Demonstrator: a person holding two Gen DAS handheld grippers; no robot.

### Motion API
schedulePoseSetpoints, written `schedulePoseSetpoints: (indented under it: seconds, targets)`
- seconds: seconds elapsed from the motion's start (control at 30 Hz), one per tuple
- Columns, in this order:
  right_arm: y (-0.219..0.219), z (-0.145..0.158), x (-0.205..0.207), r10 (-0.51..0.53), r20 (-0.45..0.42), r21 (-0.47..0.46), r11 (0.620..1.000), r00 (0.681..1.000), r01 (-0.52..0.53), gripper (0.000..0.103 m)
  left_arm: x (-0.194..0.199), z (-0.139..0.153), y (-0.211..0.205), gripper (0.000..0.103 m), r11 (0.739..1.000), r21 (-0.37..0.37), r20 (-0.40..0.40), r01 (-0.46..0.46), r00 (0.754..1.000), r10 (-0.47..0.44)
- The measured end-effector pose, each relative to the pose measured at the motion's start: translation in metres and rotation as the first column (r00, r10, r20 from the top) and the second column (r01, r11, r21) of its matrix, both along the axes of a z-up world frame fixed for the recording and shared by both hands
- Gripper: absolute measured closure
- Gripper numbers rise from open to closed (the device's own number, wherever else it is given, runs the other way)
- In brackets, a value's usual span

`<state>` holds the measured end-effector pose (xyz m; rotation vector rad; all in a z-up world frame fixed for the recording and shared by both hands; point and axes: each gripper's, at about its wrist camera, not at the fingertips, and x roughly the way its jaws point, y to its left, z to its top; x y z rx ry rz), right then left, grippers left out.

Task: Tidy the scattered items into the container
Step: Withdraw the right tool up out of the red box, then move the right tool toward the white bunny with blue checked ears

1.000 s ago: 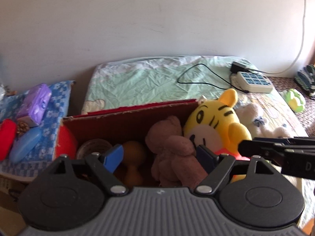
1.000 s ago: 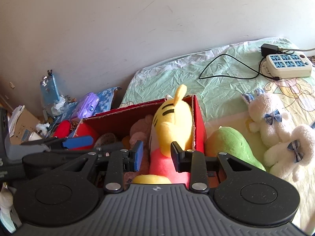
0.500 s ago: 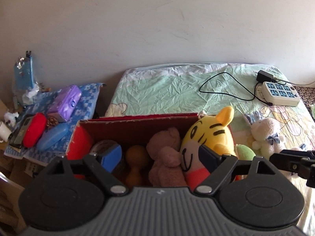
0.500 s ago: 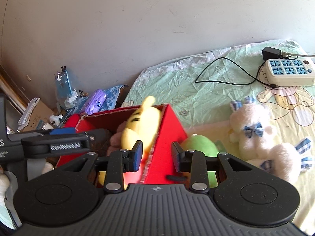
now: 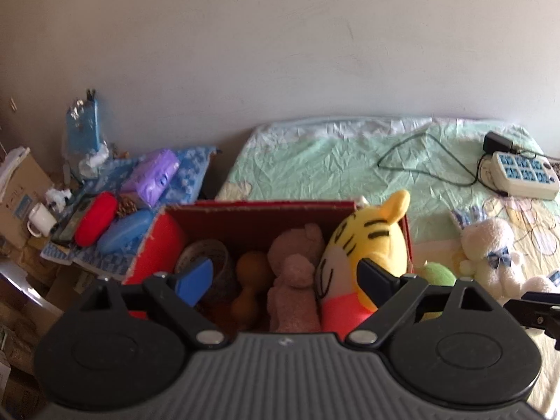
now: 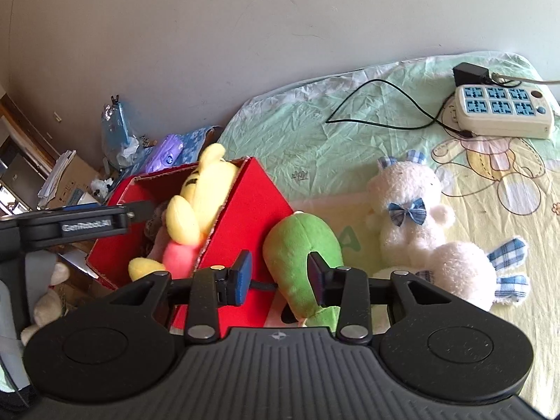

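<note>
A red box (image 5: 266, 206) (image 6: 245, 217) on the bed holds a yellow tiger plush (image 5: 367, 245) (image 6: 199, 196), a brown bear plush (image 5: 294, 276), a brown dumbbell-shaped toy (image 5: 248, 280), a tape roll (image 5: 206, 252) and a red ball (image 5: 164, 245). A green plush (image 6: 301, 248) (image 5: 437, 273) lies just right of the box. Two white bunny plushes (image 6: 409, 203) (image 5: 490, 252) lie further right. My left gripper (image 5: 283, 280) is open and empty over the box. My right gripper (image 6: 278, 276) is open and empty, its fingers either side of the green plush.
A white power strip (image 6: 504, 112) (image 5: 521, 171) with a black cable (image 6: 385, 105) lies at the bed's far right. Left of the bed, a blue cloth (image 5: 185, 175) carries a purple pack (image 5: 154, 175), a red case (image 5: 94, 217) and a blue case (image 5: 122, 234). Cardboard boxes (image 5: 21, 189) stand further left.
My right gripper let go of the yellow tiger in the box, moved right and now straddles the green plush. My left gripper drew back and up from the box.
</note>
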<state>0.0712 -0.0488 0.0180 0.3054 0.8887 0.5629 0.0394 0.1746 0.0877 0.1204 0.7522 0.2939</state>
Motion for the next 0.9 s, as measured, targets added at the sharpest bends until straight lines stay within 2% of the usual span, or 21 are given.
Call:
schedulePoseSetpoints:
  seconds: [0.1, 0.2, 0.33, 0.5, 0.67, 0.8, 0.9]
  targets:
    - [-0.014, -0.008, 0.004, -0.045, -0.018, -0.007, 0.999, 0.999, 0.044, 0.065, -0.011, 0.013, -0.013, 0.009, 0.998, 0.044, 0.083, 0.044, 0.995, -0.048]
    - [-0.030, -0.012, 0.003, -0.089, -0.032, -0.022, 0.996, 0.996, 0.088, 0.065, -0.015, 0.019, -0.024, 0.008, 0.992, -0.014, 0.099, 0.128, 0.987, -0.126]
    - [-0.051, -0.021, 0.000, -0.150, -0.060, -0.024, 0.989, 0.987, 0.149, 0.065, -0.015, 0.017, -0.045, 0.009, 0.962, -0.081, 0.092, 0.260, 0.963, -0.252]
    - [-0.077, -0.033, -0.004, -0.219, -0.098, -0.021, 0.976, 0.971, 0.218, 0.064, -0.020, 0.012, -0.077, 0.009, 0.909, -0.152, 0.085, 0.388, 0.921, -0.379]
    - [-0.103, -0.046, -0.009, -0.278, -0.137, -0.005, 0.960, 0.951, 0.280, 0.059, -0.033, -0.003, -0.115, 0.011, 0.855, -0.149, 0.079, 0.497, 0.868, -0.491]
    - [-0.119, -0.059, -0.010, -0.303, -0.188, 0.009, 0.951, 0.934, 0.311, 0.058, -0.035, -0.023, -0.133, 0.011, 0.799, -0.201, 0.059, 0.567, 0.821, -0.568]
    - [-0.128, -0.064, -0.011, -0.317, -0.215, 0.023, 0.944, 0.923, 0.330, 0.058, -0.033, -0.044, -0.141, 0.012, 0.777, -0.220, 0.017, 0.589, 0.799, -0.601]
